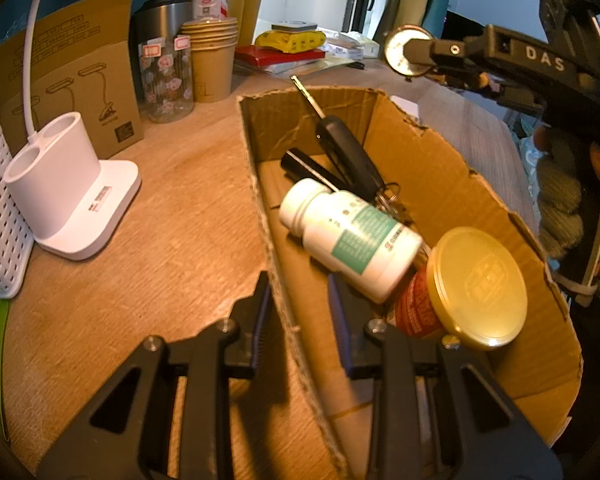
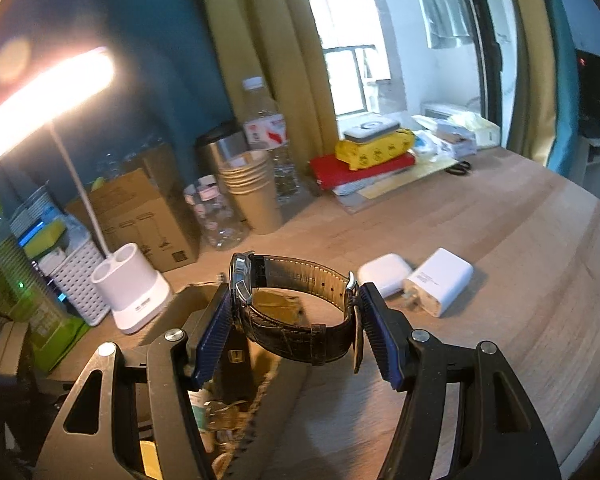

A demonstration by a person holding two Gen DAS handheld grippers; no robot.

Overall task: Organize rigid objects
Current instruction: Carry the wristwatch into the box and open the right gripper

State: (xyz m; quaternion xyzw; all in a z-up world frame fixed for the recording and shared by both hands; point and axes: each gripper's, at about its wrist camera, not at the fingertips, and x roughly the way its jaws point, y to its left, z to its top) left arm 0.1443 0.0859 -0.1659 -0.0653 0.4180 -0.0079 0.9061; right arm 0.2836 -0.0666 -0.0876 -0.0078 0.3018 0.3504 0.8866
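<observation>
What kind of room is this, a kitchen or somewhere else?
Probably a home desk by a window, not a kitchen: a lit desk lamp, curtains, and a wooden desk cluttered with books.

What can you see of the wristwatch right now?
The wristwatch has a dark croc-pattern leather strap with pale stitching, buckled into a loop, and a silvery metal case. It hangs in the air, case on edge, clamped between the right gripper jaws: case against one blue pad, buckle against the other, above the cardboard box.

One cardboard box [image 1: 440, 184] holds one pill bottle [image 1: 352, 232], one gold-lidded jar [image 1: 476, 288], one car key [image 1: 348, 152].
</observation>
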